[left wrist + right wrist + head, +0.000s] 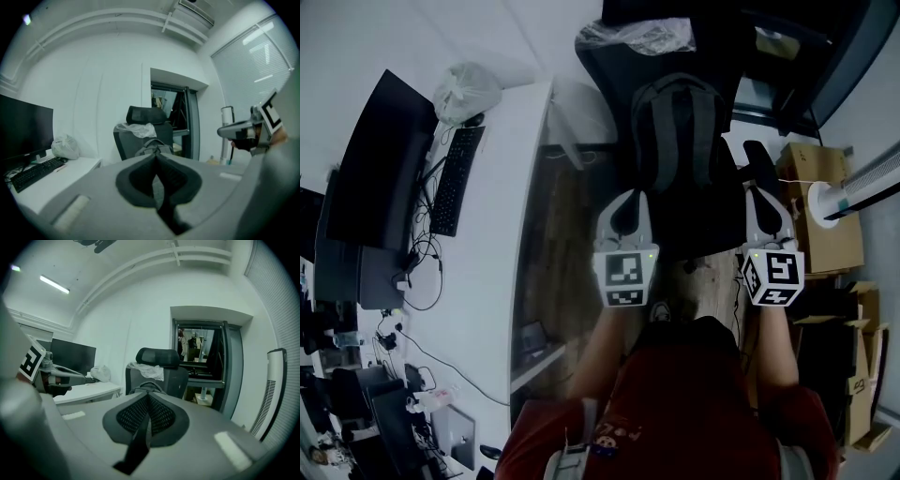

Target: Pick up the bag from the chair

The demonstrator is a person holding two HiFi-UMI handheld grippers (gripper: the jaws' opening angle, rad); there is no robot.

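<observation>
Fingers of the left gripper (630, 199) and right gripper (759, 189) point, in the head view, toward the bag (675, 131), a dark backpack standing upright on the chair (698, 225) against its back. Both grippers are near the bag but apart from it. A white bench (502, 234) with a keyboard (455, 178) and monitor (380, 159) lies to the left, and boxes (816, 206) stand to the right. In the left gripper view the fingers press together at the tips and hold nothing. The bag (152, 147) shows straight ahead, under a plastic sheet (136, 130) draped over the chair back. The right gripper view tells the same: fingers closed on each other, empty, bag (149, 386) ahead. As I judge it, closed fingers would only shove the bag, tipping it off the seat or turning the chair. A grip on one loose strap could slip or swing the bag, and the sheet could snag. No writing is readable: the cubes carry only square markers, and the print on the person's red shirt is too small to make out.
</observation>
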